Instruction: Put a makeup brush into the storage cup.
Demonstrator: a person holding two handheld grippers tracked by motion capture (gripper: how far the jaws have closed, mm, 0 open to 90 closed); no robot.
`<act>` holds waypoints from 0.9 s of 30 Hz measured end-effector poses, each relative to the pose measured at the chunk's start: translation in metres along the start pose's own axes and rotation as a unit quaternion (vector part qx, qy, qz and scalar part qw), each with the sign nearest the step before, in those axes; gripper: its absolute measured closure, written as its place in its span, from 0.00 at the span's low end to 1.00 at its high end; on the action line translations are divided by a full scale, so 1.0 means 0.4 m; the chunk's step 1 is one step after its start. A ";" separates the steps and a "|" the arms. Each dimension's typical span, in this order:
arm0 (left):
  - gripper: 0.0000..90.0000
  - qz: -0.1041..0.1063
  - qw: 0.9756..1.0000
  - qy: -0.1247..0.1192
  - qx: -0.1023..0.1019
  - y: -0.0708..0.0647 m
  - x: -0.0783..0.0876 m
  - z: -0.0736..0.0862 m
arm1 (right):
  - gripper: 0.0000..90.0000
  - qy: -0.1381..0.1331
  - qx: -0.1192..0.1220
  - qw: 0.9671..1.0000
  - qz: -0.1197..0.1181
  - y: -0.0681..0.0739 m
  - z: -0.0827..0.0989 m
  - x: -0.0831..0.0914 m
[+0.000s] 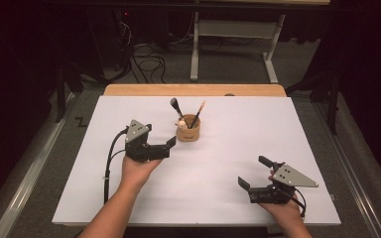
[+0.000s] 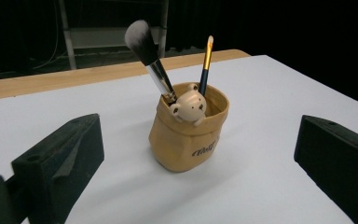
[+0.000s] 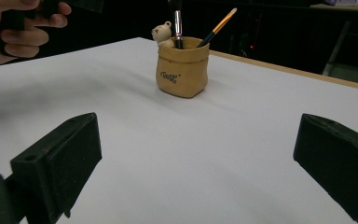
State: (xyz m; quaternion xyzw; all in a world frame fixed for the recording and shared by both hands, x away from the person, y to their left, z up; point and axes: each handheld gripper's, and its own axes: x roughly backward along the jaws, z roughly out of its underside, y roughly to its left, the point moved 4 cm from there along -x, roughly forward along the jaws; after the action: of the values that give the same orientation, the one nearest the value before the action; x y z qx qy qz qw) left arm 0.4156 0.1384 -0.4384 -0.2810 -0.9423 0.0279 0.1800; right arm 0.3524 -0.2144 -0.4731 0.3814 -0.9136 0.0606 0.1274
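Observation:
A tan sack-shaped pot (image 1: 188,131) stands on the white tabletop (image 1: 228,148) toward the back middle. It holds a fluffy makeup brush (image 2: 144,49), a thin orange-handled brush (image 2: 207,58) and a small bear figure (image 2: 189,106) at its rim. My left gripper (image 1: 159,136) is open just left of the pot. In the left gripper view its jaws stand wide apart, with the pot (image 2: 189,137) ahead between them and untouched. My right gripper (image 1: 253,171) is open low at the front right, empty, and its view faces the pot (image 3: 182,70) from farther off.
A wooden strip (image 1: 193,89) edges the table's far side. Beyond it are a white table frame (image 1: 233,39) and cables (image 1: 146,62) on the floor. The person's left hand (image 3: 18,23) appears at the upper left of the right gripper view.

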 end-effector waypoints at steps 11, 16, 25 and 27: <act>0.00 0.000 1.000 -0.006 -0.002 0.002 0.060 0.043 | 0.01 0.000 -0.003 1.000 0.006 -0.003 0.000 0.001; 0.00 -0.003 1.000 -0.011 -0.004 0.005 0.094 0.065 | 0.00 0.001 -0.005 1.000 0.006 -0.008 -0.001 0.005; 0.00 -0.008 1.000 -0.010 0.001 0.017 0.170 0.120 | 0.00 0.001 -0.008 1.000 0.012 -0.010 -0.001 0.008; 0.00 -0.009 1.000 -0.009 0.000 0.016 0.189 0.135 | 0.00 0.001 -0.007 1.000 0.013 -0.011 -0.001 0.010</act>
State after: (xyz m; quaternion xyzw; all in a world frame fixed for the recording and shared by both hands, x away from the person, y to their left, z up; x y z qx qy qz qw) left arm 0.3411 0.1872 -0.4653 -0.2720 -0.9465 0.0287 0.1716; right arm 0.3531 -0.2199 -0.4715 0.3687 -0.9186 0.0564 0.1302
